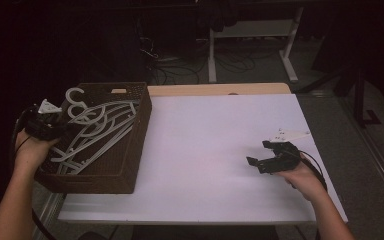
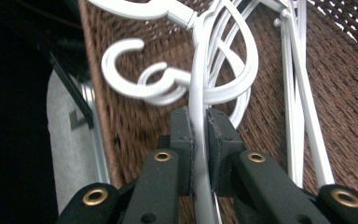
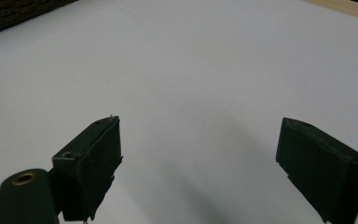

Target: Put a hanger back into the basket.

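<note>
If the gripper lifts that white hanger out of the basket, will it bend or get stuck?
The white hanger, pinched in the left gripper, looks like thin hard plastic, so probably stiff and light. Its smooth, narrow bar might swivel between the jaws. It lies tangled with the other hangers in the brown basket, so its hook could snag and drag them along.

You are facing a table with a white top (image 1: 215, 150) that takes up the middle of the high view. Along its far edge a strip of pale wood (image 1: 220, 89) shows. The room around you is dim, and the light falls mainly on the tabletop. Beyond the table, the white legs of another desk (image 1: 290, 55) stand on a dark grey floor (image 1: 365, 165), with loose black cables (image 1: 230, 62) lying between them. To your right, a dark stand (image 1: 362, 100) rises from the floor. The far background is too dark to make out.
</note>
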Available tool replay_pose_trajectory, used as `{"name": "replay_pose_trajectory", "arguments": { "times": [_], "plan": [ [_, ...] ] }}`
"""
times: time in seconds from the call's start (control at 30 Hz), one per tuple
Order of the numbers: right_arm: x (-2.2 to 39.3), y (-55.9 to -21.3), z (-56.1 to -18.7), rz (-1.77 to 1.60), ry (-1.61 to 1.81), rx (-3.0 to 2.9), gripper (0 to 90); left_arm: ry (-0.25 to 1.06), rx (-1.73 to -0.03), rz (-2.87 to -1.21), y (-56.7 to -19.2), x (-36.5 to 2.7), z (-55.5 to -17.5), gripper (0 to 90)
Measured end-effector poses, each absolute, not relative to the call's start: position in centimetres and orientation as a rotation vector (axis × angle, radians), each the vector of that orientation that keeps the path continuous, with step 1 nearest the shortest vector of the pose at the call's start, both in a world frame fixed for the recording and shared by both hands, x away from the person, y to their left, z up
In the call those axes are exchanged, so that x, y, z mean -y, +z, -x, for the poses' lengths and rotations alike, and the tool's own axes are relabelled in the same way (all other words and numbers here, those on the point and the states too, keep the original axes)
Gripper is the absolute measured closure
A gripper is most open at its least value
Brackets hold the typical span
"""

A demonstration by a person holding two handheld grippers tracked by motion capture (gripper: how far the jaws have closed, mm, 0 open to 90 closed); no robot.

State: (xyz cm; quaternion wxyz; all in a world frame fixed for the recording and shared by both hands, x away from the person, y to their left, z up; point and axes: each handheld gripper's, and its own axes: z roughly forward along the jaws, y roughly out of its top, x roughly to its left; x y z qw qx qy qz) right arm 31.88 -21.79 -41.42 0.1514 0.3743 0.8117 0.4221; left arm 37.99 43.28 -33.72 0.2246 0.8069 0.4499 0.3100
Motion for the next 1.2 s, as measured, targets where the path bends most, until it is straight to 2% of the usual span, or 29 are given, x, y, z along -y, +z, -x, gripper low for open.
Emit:
{"name": "replay_pose_trajectory", "arguments": {
  "times": [0.23,0.27,0.33,0.57,0.9,1.2],
  "plan": [
    [21.8,-41.5,-32.0,-1.08,1.213,-2.33,13.3,0.791,-1.293,-2.207,-34.8,-44.3,-38.4,80.4],
    [21.8,-41.5,-32.0,-1.08,1.211,-2.33,13.3,0.786,-1.296,-2.199,-34.7,-44.3,-38.4,77.3],
    [21.8,-41.4,-32.0,-1.073,1.217,-2.332,13.3,0.761,-1.297,-2.153,-34.5,-44.2,-38.5,57.6],
    [21.8,-41.0,-31.9,-1.066,1.229,-2.326,13.3,0.692,-1.24,-2.057,-33.0,-42.8,-38.1,36.7],
    [21.7,-39.1,-32.2,-1.05,1.27,-2.305,13.3,0.504,-1.021,-1.908,-29.7,-37.8,-36.0,23.4],
    [21.2,-37.2,-32.6,-1.011,1.314,-2.306,9.8,0.405,-0.839,-1.886,-30.2,-32.4,-34.8,14.0]
  ]
}}
